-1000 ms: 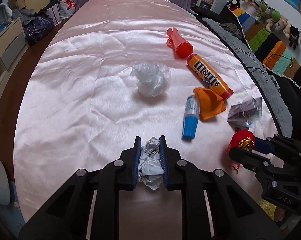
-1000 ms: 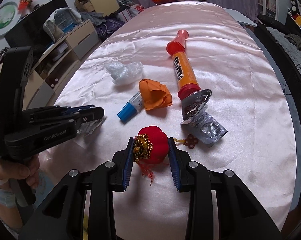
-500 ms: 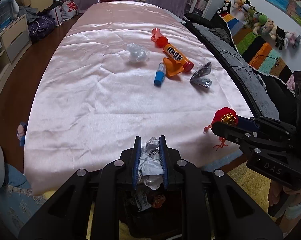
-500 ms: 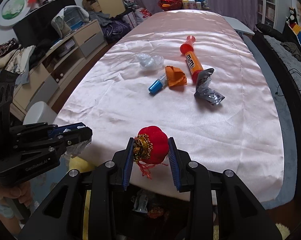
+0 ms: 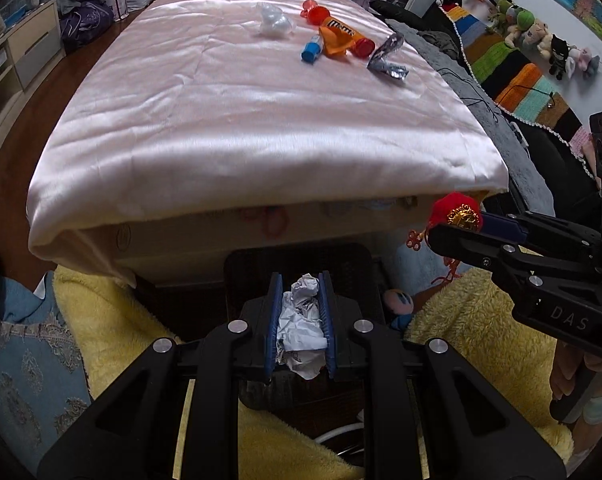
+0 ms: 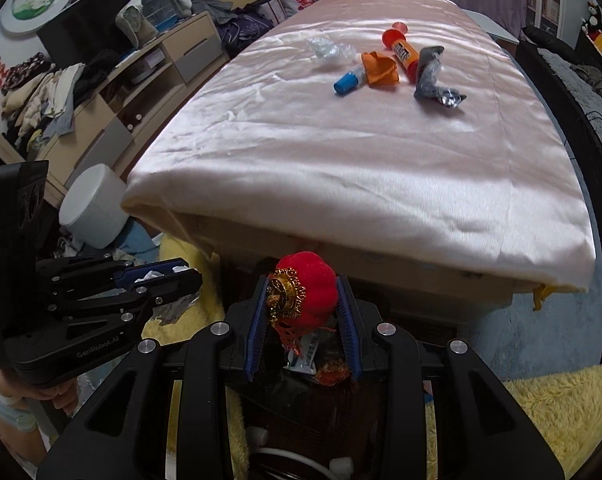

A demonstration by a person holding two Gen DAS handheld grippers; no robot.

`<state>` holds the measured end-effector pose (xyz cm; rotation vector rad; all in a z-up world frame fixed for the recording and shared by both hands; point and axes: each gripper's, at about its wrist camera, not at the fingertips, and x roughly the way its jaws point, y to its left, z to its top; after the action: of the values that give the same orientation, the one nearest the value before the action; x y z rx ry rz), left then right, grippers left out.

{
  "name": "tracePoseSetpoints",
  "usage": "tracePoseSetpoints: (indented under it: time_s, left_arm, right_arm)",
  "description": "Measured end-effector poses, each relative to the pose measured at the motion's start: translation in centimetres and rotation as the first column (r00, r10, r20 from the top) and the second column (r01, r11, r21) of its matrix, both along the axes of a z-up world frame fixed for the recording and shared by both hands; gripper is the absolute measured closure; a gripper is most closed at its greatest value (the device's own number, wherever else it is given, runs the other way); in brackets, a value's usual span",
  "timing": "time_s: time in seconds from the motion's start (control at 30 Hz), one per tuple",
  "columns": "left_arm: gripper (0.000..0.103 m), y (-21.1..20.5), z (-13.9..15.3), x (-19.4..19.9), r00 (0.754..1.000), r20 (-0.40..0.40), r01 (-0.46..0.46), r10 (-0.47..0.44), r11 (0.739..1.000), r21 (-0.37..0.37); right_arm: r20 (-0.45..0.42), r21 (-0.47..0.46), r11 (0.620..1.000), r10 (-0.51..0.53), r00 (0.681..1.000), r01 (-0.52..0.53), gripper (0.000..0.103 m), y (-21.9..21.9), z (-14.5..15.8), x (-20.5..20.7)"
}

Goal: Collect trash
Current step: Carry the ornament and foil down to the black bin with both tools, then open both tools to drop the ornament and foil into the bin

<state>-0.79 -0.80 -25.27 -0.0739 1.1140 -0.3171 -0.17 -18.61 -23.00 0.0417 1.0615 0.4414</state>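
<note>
The left gripper point(image 5: 299, 322) was clenched on a crumpled paper wad point(image 5: 301, 320), the right gripper point(image 6: 302, 308) on a red pumpkin ornament point(image 6: 307, 294). Both hung over the dark bin point(image 5: 301, 258) just below them, which seemingly held some trash already; neither load was dropped. Far ahead on the table point(image 5: 241, 120), a plastic wrap point(image 5: 275, 24), candy tube point(image 5: 343, 34), orange cloth point(image 5: 335, 42), blue-capped tube point(image 5: 312, 50) and foil packet point(image 5: 387, 60) were left.

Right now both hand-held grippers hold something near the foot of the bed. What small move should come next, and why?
Probably open the left hand-held gripper: its crumpled paper hangs over the dark bin, so it should drop in. The right hand-held gripper holds the red ornament over it too.
</note>
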Motion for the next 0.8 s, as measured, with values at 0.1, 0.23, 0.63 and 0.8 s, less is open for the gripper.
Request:
tracePoseSetpoints:
  time_s: [0.1, 0.23, 0.63, 0.8]
  left_arm:
    - [0.086, -0.3, -1.5, -0.7, 0.999, -0.032, 0.009, -0.009, 1.0, 0.006]
    - [0.086, -1.0, -3.4, -1.1, 0.997, -0.073, 0.029, -0.029, 1.0, 0.001]
    - [0.083, -2.0, -7.3, -1.2, 0.987, -0.15, 0.057, -0.058, 0.998, -0.01]
    - [0.073, -1.7, -7.1, -0.9, 0.989, -0.142, 0.048, -0.048, 0.999, -0.001]
  right_arm:
    - [-0.043, -0.015, 1.0, -0.012, 0.999, 0.012, 0.069, -0.2, -1.9, -0.3]
    - [-0.104, -0.022, 1.0, -0.021, 0.994, 0.019, 0.069, -0.2, -4.4, -0.4]
    - [-0.22, -0.025, 0.999, -0.052, 0.974, 0.048, 0.068, 0.3, -8.0, 0.2]
    - [-0.21, -0.021, 0.998, -0.059, 0.976, 0.056, 0.067, 0.7, -7.5, 0.7]
